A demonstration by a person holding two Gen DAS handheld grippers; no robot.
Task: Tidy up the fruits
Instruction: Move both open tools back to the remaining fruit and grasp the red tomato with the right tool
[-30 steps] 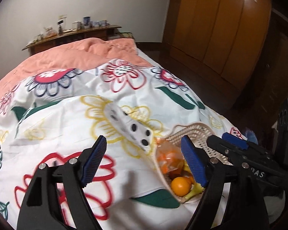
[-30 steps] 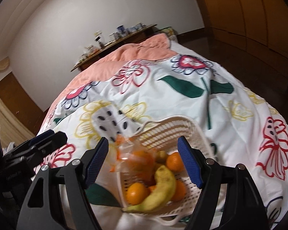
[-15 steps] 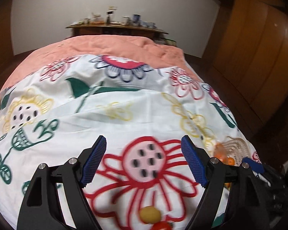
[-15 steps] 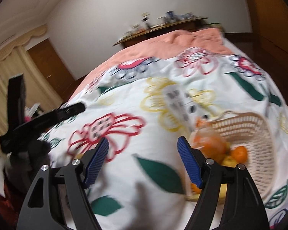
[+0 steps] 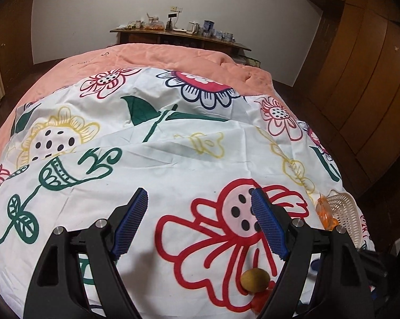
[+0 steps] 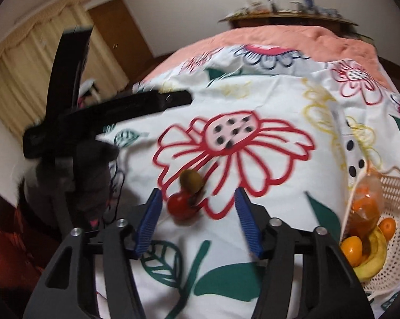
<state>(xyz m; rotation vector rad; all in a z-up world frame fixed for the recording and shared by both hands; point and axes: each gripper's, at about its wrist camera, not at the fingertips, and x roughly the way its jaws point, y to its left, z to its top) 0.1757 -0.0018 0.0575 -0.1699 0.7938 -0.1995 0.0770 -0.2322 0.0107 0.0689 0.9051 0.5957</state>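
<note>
Right tongs agape nr tomato, basket at bed edge.

Both wrist views face headboard, low over bedspread; share kiwi.

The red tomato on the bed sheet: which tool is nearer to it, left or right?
Right. The right tool is open with the red tomato just ahead, by its left finger. The left tool points past it, the tomato low beside its right finger.

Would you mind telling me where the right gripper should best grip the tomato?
Probably across the tomato's round middle, coming straight forward with the open right gripper. The kiwi touches its far side, so the left and right flanks look free for the fingers.
</note>
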